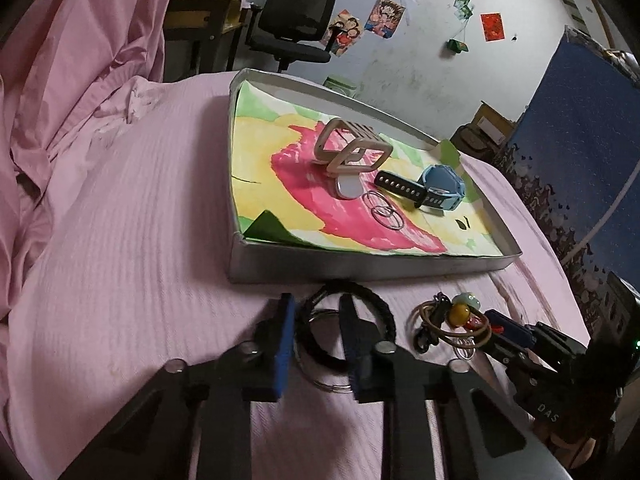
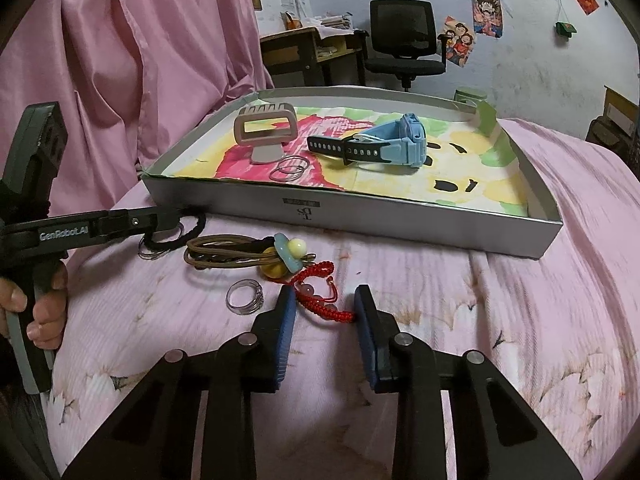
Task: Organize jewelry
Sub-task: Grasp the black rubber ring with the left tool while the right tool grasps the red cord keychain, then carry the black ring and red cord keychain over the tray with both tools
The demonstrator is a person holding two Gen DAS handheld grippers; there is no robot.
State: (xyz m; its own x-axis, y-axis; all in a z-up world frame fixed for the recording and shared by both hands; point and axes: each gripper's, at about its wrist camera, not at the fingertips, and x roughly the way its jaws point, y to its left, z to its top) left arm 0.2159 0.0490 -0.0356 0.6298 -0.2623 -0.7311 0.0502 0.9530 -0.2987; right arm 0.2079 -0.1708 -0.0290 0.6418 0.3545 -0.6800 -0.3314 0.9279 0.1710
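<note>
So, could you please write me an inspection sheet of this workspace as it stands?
Surface: pink bedsheet, wrinkled.
Job's things: tray holds hair claw, blue watch and thin rings. On the sheet: black braided bracelet, brown cord bracelet with beads, red knotted bracelet, clear ring.
Clutter: nothing seen on the sheet.
Grippers: left gripper open, straddling the black bracelet's band; right gripper open around the red bracelet.
Cables: white cable at the right.
Surroundings: office chair, desk, wall posters, pink curtain.
</note>
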